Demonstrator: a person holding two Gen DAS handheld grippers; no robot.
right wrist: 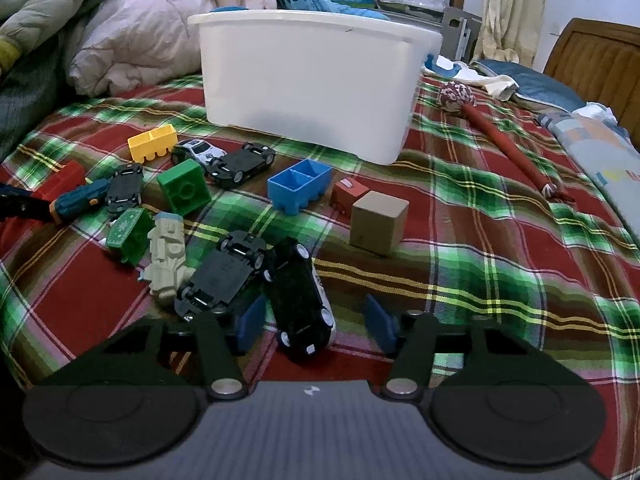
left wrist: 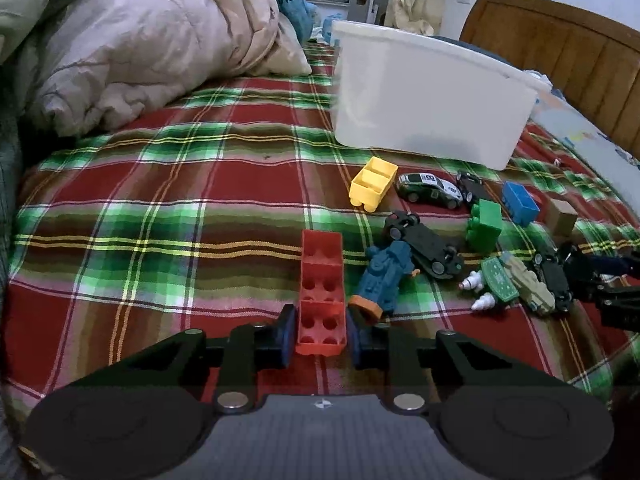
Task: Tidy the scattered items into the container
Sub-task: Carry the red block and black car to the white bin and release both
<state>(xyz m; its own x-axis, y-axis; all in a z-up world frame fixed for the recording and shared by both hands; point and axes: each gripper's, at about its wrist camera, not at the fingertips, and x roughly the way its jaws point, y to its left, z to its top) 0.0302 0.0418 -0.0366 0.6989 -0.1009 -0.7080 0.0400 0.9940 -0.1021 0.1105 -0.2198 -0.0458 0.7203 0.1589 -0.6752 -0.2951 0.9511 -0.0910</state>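
My left gripper (left wrist: 321, 338) is shut on the near end of a long red brick (left wrist: 322, 280) that lies on the plaid bedspread. A blue figure (left wrist: 386, 276) lies just to its right. My right gripper (right wrist: 314, 322) is open around a black toy car (right wrist: 302, 304). The left pad sits close to the car and a gap shows at the right pad. An upturned black car (right wrist: 222, 280) lies against it on the left. The white container (left wrist: 424, 92) (right wrist: 308, 80) stands at the back.
Scattered between the grippers and the container are a yellow brick (right wrist: 154, 144), a green brick (right wrist: 185, 188), a blue brick (right wrist: 300, 186), a wooden cube (right wrist: 378, 224) and more toy cars. A red rope toy (right wrist: 508, 144) lies to the right, a quilt (left wrist: 152, 48) to the left.
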